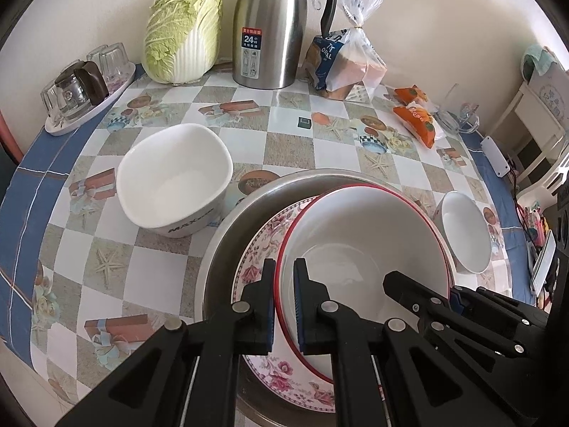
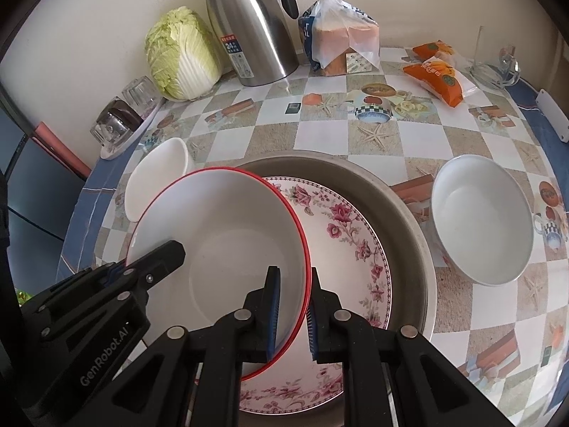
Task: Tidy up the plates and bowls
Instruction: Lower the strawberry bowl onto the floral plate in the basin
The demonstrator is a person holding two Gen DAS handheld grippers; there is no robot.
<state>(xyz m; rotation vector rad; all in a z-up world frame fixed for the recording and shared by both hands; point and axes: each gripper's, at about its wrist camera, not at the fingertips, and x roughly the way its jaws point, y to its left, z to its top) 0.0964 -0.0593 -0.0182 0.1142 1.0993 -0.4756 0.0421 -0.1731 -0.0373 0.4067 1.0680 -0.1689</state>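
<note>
While both claws pinch opposite rims of the red-rimmed bowl [image 1: 359, 245], left claw [image 1: 284, 306] and right claw [image 2: 295, 316] clenched on it, the bowl hangs tilted above the floral plate [image 2: 355, 235] in the steel basin [image 2: 409, 213] on the tabletop [image 1: 291, 142]. Uneven lowering could slip a thin rim from the pads and chip the plate.

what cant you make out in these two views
- Floral plate: middle hidden under the red-rimmed bowl, both views.
- Metal basin: near rim covered by the left gripper, left view.
- Kettle: label print too small.
- White bowl: partly behind the red rim, right view.
</note>
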